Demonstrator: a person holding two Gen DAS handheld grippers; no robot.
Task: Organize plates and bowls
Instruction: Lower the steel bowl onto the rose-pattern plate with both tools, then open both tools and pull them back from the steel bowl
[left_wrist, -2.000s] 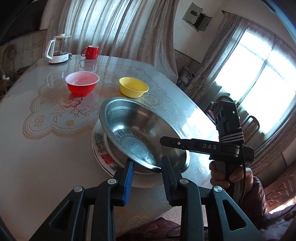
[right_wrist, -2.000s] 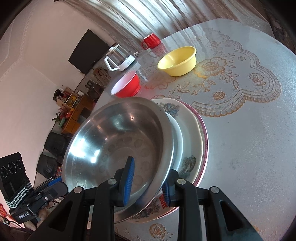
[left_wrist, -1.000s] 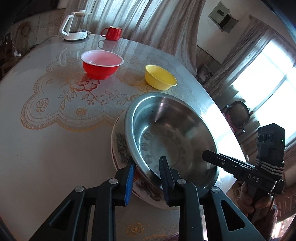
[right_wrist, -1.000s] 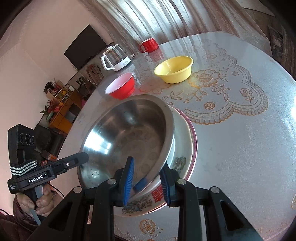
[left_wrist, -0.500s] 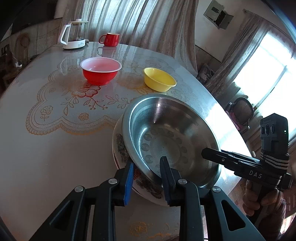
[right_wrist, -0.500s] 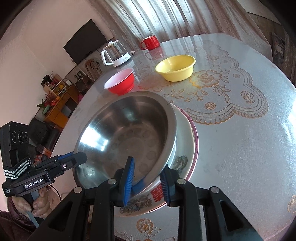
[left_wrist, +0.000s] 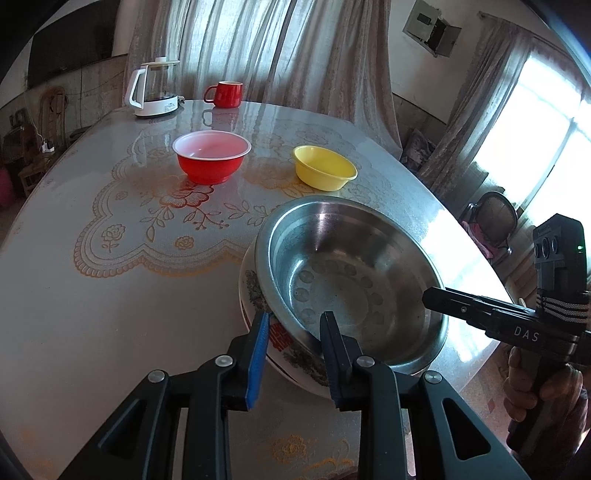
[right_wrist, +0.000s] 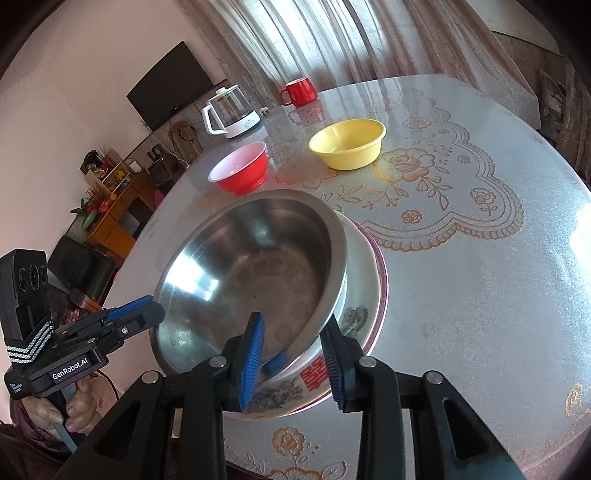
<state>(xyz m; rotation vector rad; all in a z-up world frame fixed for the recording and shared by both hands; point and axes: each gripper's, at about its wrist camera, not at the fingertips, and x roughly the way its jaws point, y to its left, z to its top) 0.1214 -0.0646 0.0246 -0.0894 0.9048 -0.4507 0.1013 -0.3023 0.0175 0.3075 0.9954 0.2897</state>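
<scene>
Steel bowl (left_wrist: 351, 280) sits tilted in the decorated plates (right_wrist: 364, 314) near the bench (left_wrist: 92, 295) edge. Both grippers slant downward at it from opposite sides. The left gripper (left_wrist: 293, 332) straddles the bowl's near rim, its jaws slightly parted with no clear pinch on the metal. The right gripper (right_wrist: 293, 336) straddles the opposite rim, its jaws opening, pads off the steel. Beyond the steel bowl stand a red bowl (left_wrist: 211, 156) and a yellow bowl (left_wrist: 324, 167), both upright.
</scene>
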